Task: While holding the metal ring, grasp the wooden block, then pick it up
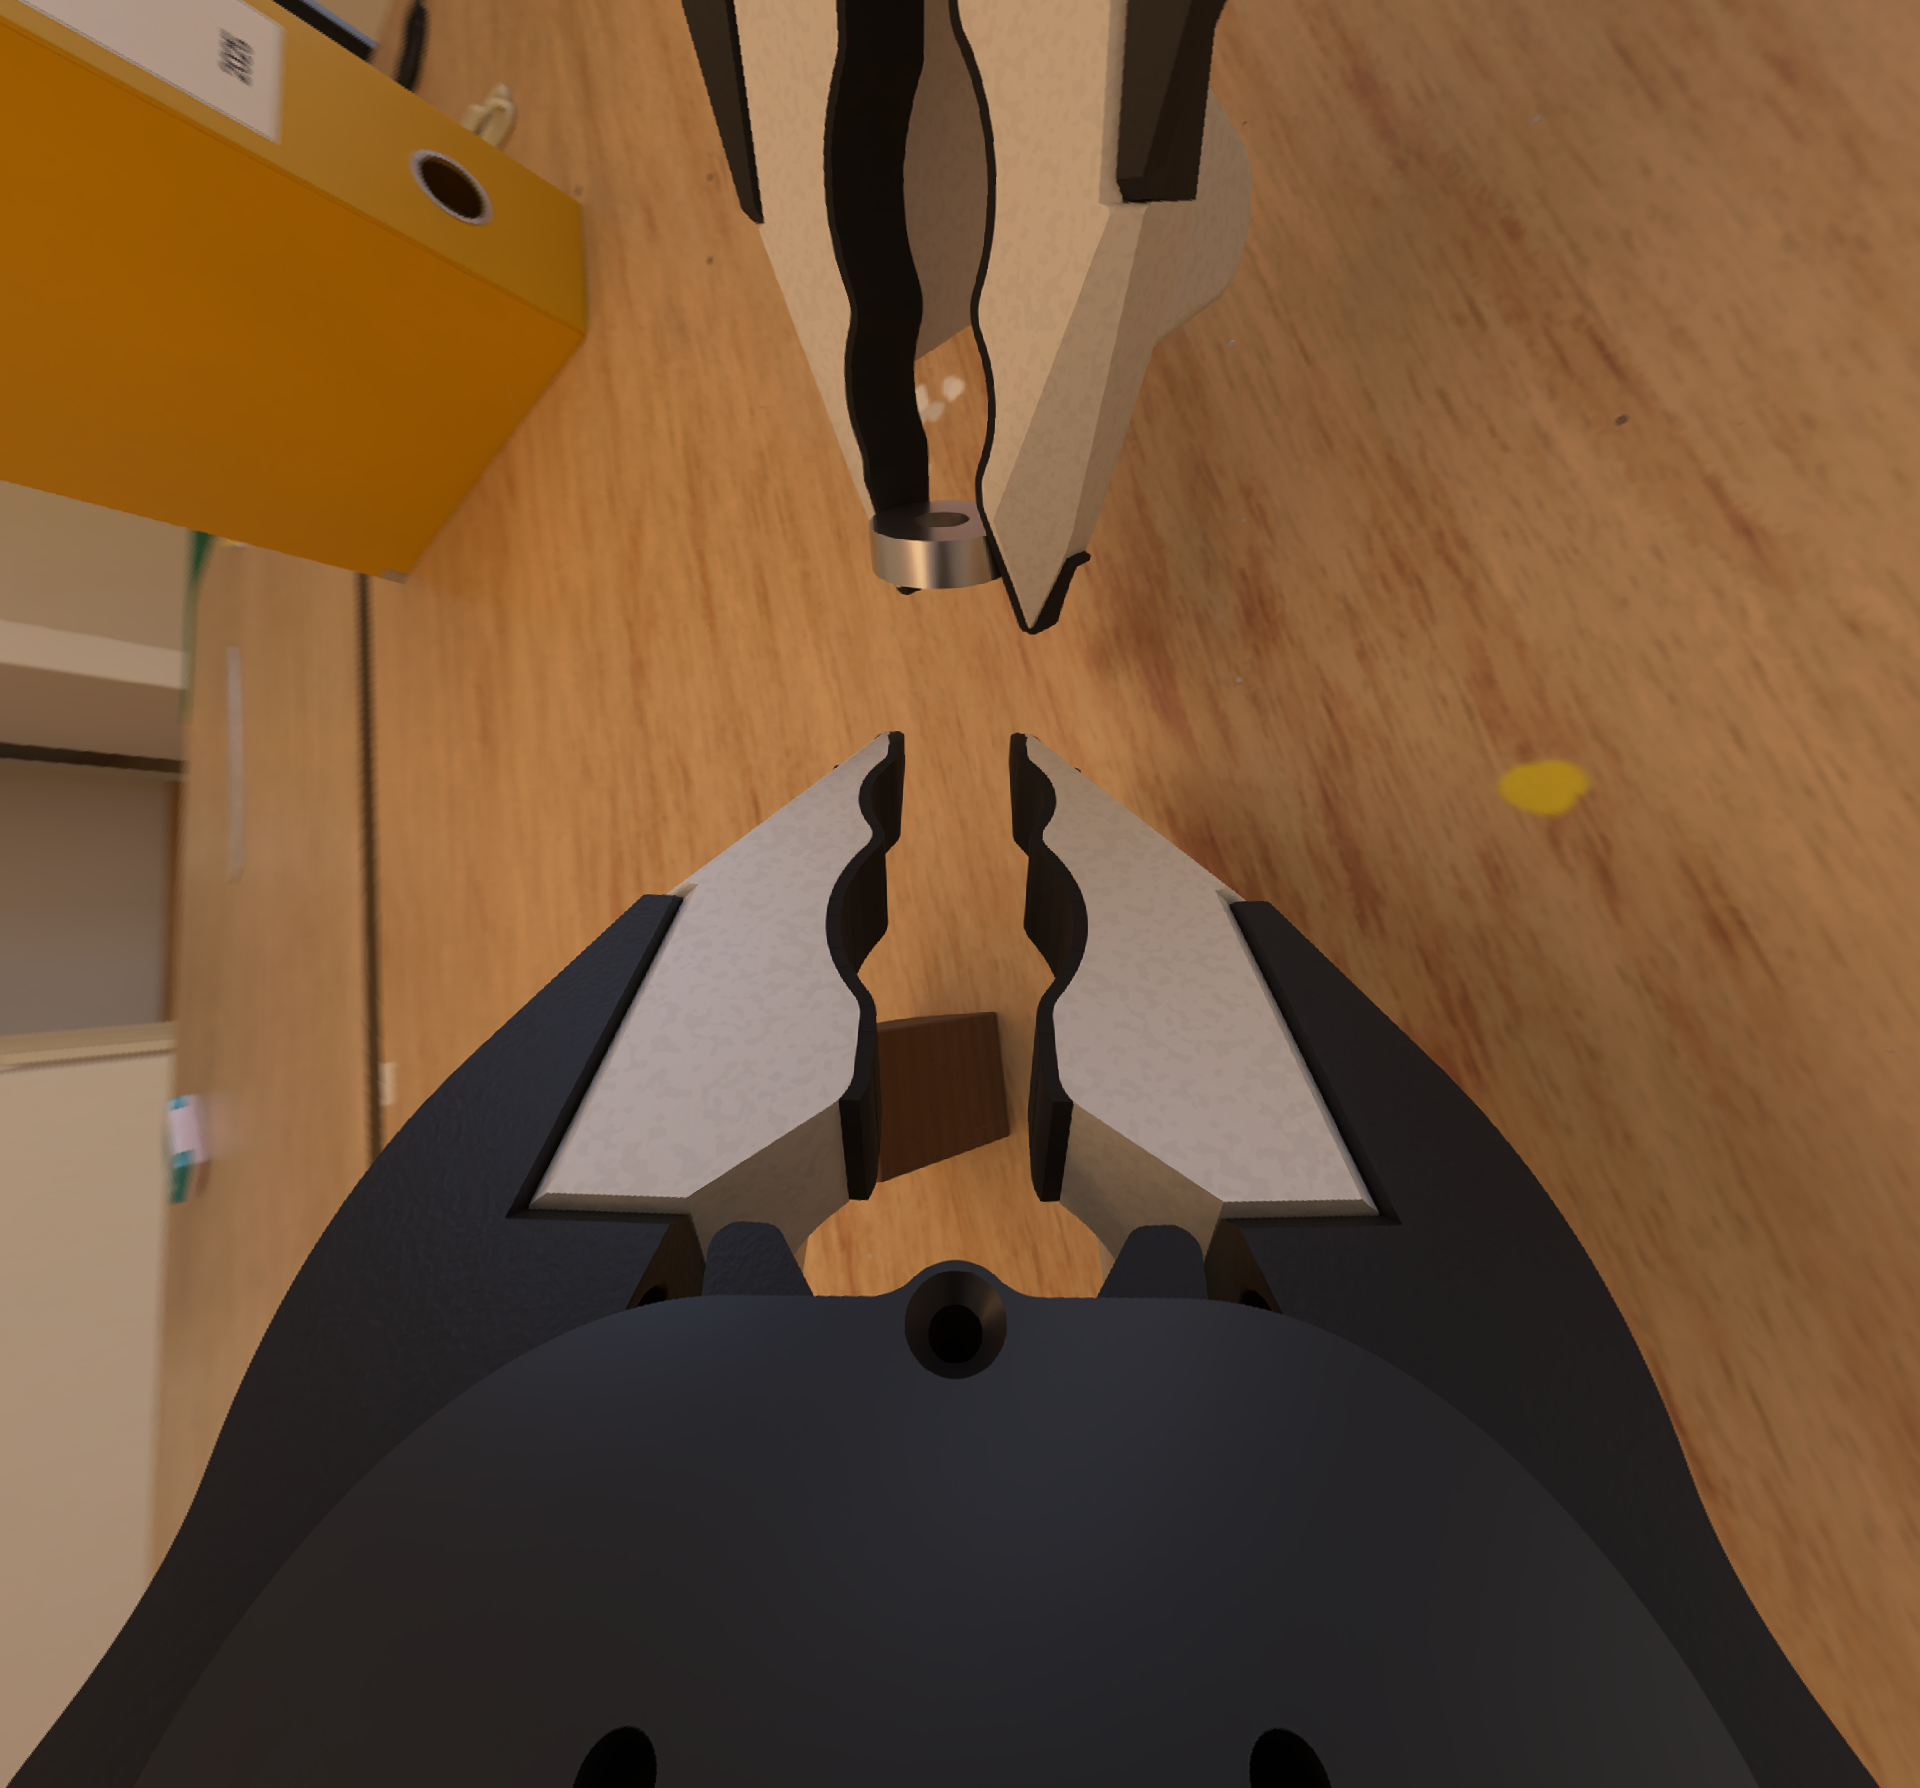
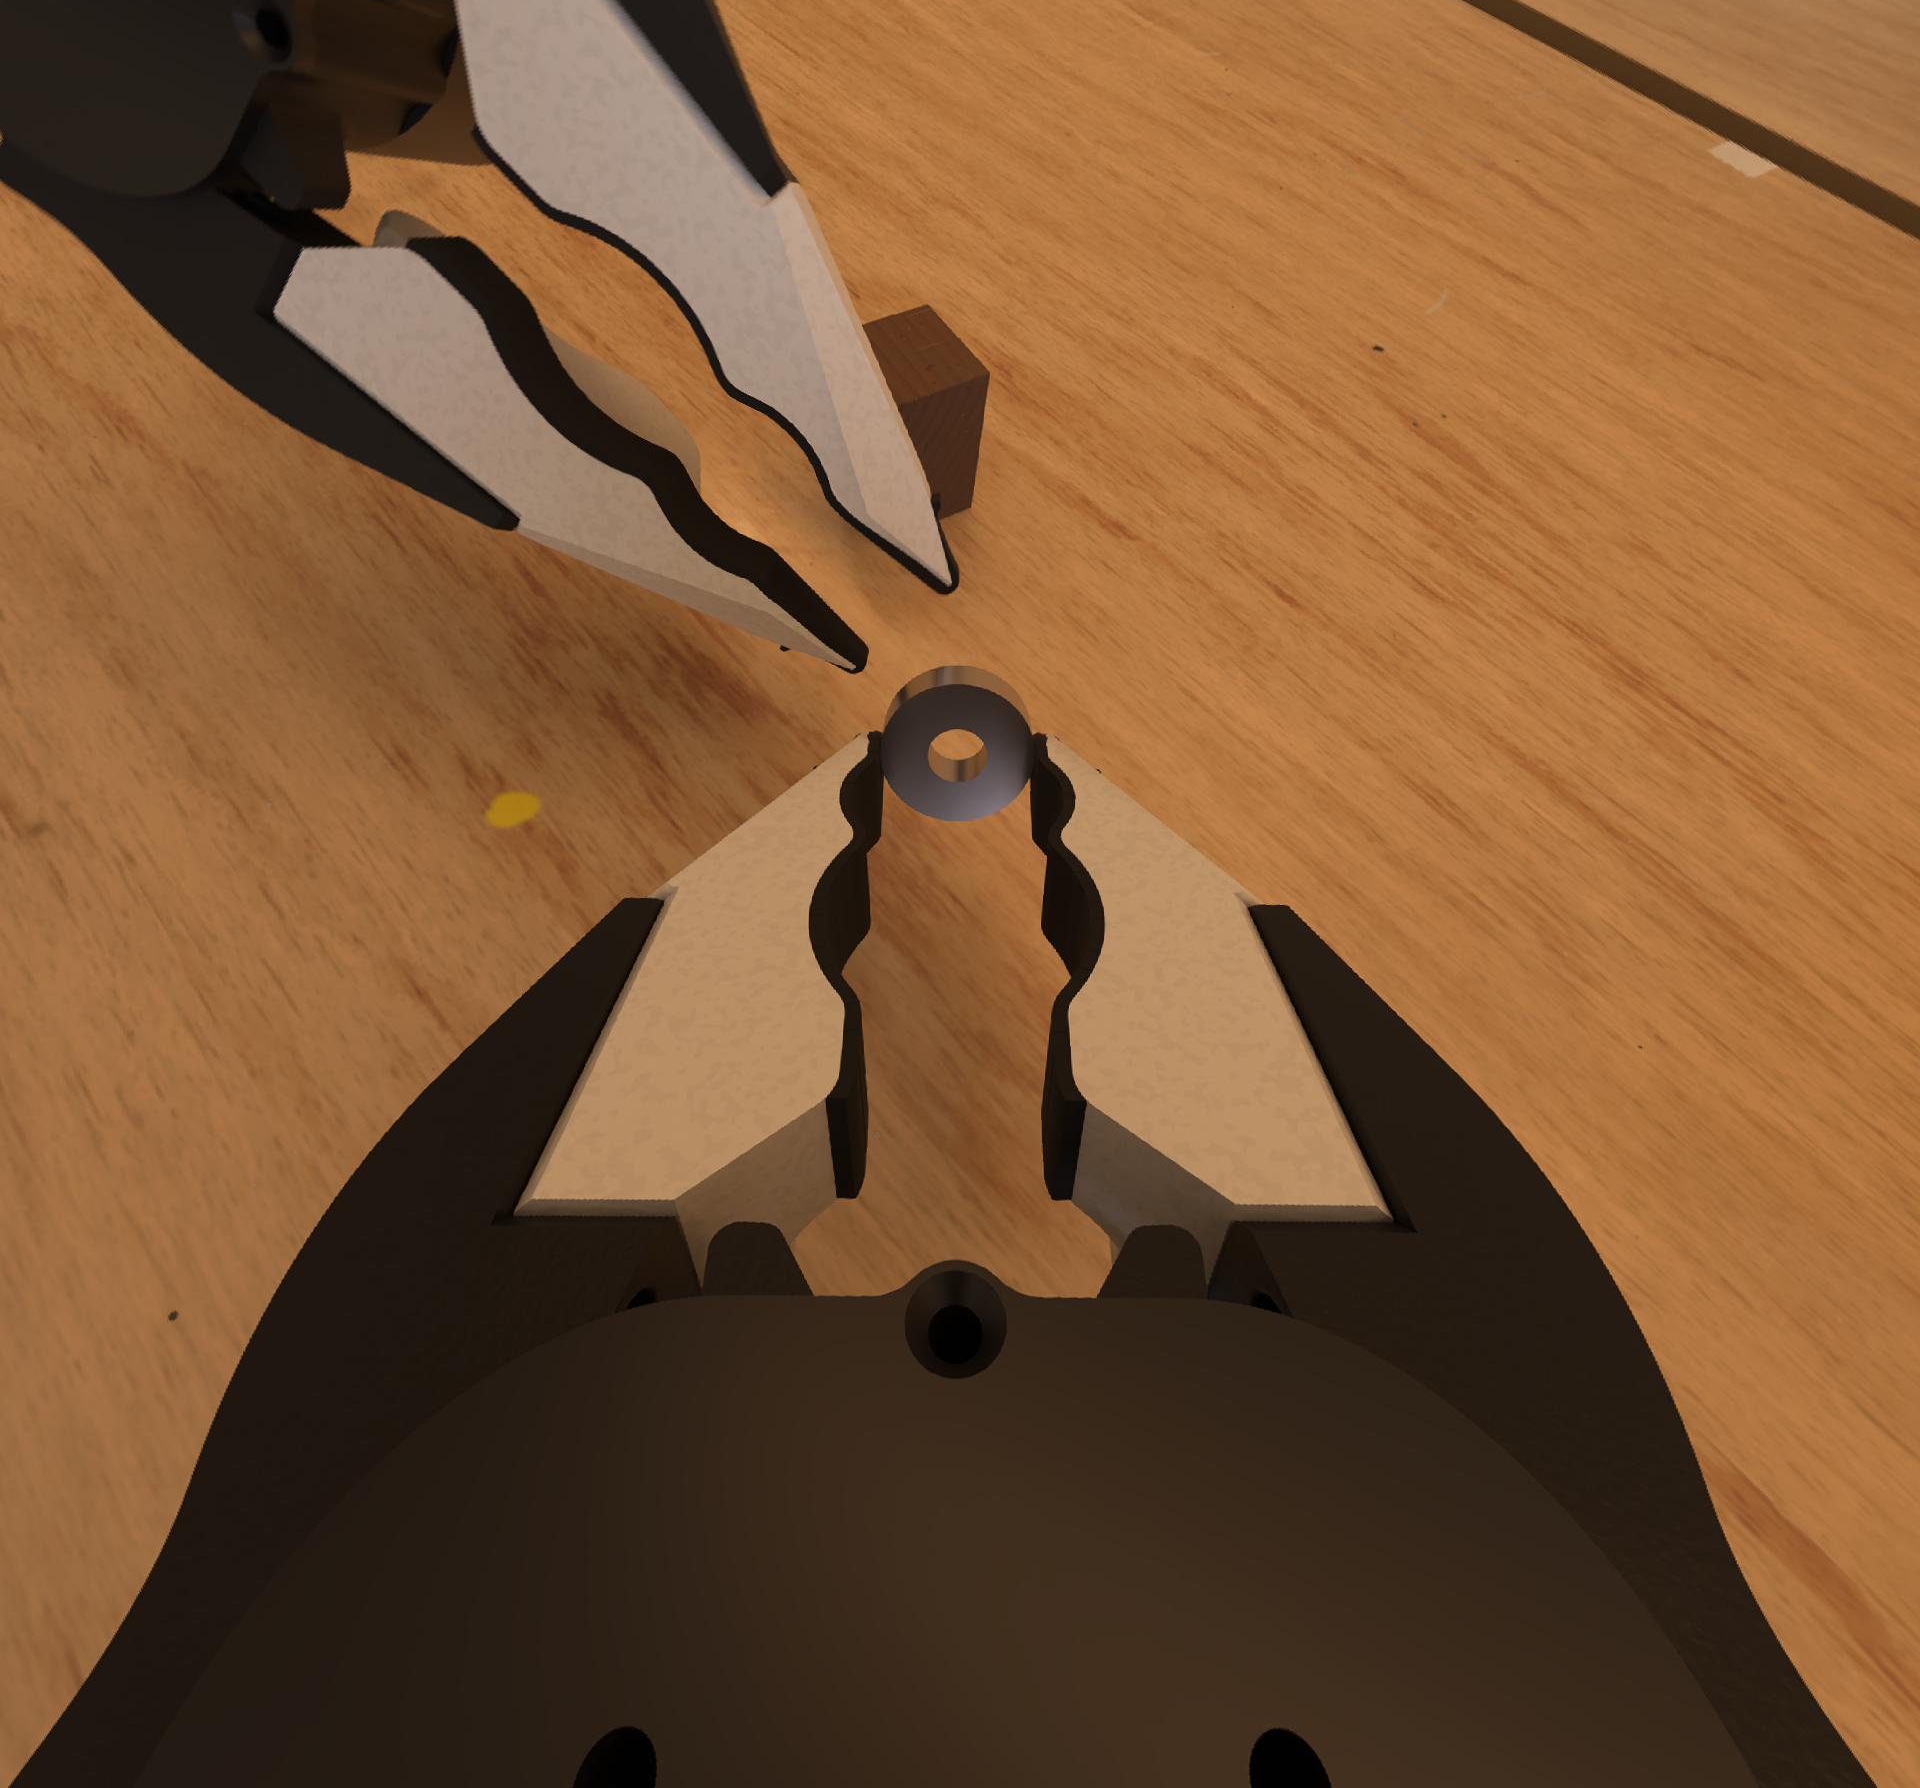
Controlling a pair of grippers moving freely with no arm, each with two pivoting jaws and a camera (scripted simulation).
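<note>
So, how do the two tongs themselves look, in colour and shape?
Both look alike. The left tongs and the right tongs each have a rounded black body with a small round hole in the middle, and two pale speckled fingers that taper to points. The inner edges are black and wavy. No cables or markings show.

Opposed close wrist views, shared tabletop (image 1: pixel 1455 388)

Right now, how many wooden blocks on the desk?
1. The wooden block stands on the desk, behind the open left gripper, partly hidden by its finger; nothing grips it. The right gripper holds the metal ring. Others could be out of view.
</note>
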